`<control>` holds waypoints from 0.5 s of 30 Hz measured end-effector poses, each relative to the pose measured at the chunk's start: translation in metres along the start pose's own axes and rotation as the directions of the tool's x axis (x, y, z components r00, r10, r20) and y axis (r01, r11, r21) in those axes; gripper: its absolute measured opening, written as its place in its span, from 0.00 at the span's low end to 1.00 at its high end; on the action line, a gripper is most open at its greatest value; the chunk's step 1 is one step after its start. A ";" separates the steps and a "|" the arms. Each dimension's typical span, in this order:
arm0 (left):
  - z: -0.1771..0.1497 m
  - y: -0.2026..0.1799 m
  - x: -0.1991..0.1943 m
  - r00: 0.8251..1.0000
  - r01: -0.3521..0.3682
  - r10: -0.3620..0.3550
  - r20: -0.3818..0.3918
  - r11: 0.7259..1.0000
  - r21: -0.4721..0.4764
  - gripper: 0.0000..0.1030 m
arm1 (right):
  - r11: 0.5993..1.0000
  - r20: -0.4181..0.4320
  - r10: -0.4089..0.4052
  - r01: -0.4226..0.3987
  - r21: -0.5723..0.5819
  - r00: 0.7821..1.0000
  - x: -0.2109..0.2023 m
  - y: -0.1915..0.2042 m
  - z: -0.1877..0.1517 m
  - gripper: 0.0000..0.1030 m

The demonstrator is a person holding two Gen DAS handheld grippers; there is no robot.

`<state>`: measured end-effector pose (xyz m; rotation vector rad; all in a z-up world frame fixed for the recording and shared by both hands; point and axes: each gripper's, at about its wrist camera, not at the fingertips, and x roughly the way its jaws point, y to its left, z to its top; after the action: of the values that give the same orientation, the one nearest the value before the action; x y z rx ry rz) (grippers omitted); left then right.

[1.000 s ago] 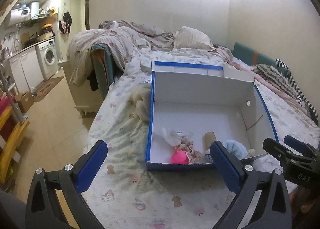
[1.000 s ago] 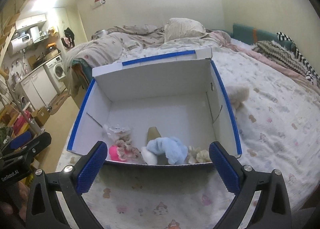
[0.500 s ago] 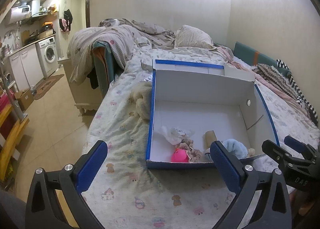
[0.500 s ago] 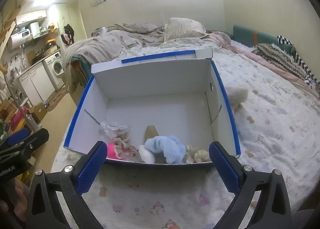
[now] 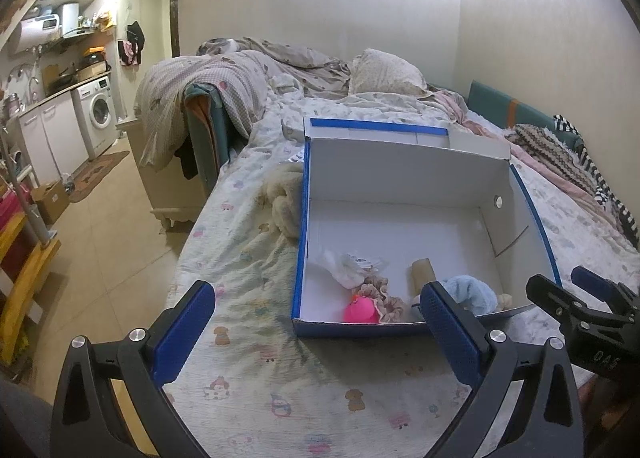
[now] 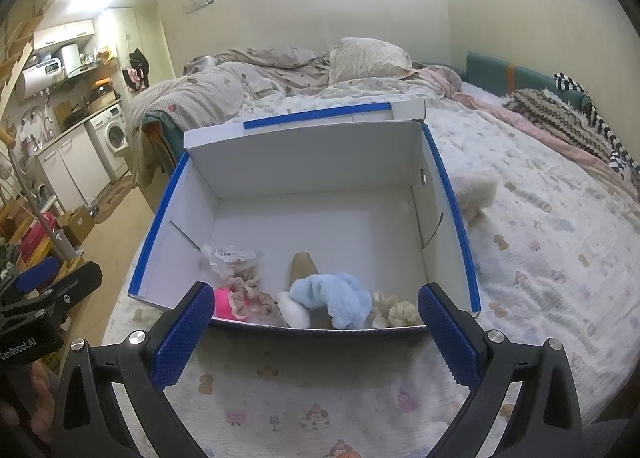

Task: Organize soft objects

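Observation:
A white cardboard box with blue edges (image 5: pixel 400 173) (image 6: pixel 304 161) sits on the bed. Inside near its front wall lie a pink ball (image 5: pixel 360 310) (image 6: pixel 221 304), a beige scrunchie (image 6: pixel 248 294), a light blue plush (image 6: pixel 332 294) (image 5: pixel 472 290), a cream scrunchie (image 6: pixel 396 312), a tan piece (image 6: pixel 303 266) and a white wrapped item (image 6: pixel 224 256). A cream plush (image 5: pixel 282 201) lies left of the box, another (image 6: pixel 474 189) to its right. My left gripper (image 5: pixel 316 334) and right gripper (image 6: pixel 316 336) are both open and empty, in front of the box.
The bed's patterned sheet (image 5: pixel 256 358) ends at the left edge above a tiled floor (image 5: pixel 104 234). Rumpled bedding and a pillow (image 5: pixel 384 69) lie behind the box. A striped knit blanket (image 6: pixel 568 125) is at the far right. A washing machine (image 5: pixel 98 113) stands at the far left.
Both grippers have drifted slightly; the box sits a touch lower and closer in the right wrist view. Nothing was grasped or released.

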<state>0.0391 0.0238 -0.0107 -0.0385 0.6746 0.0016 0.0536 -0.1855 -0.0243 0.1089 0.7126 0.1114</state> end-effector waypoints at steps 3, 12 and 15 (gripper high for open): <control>-0.002 0.001 0.001 1.000 0.002 -0.002 -0.006 1.000 -0.002 0.99 | 1.000 -0.001 -0.002 0.002 -0.002 1.000 0.000 -0.001 0.000 1.00; -0.002 0.001 0.001 1.000 0.002 -0.002 -0.009 1.000 0.000 0.99 | 1.000 0.000 -0.001 0.001 0.000 1.000 -0.001 -0.001 0.000 1.00; -0.002 0.002 0.001 1.000 0.002 -0.002 -0.010 1.000 0.000 0.99 | 1.000 0.000 -0.001 0.001 -0.001 1.000 0.000 -0.001 0.000 1.00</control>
<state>0.0387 0.0254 -0.0129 -0.0395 0.6847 -0.0003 0.0536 -0.1862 -0.0240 0.1071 0.7130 0.1106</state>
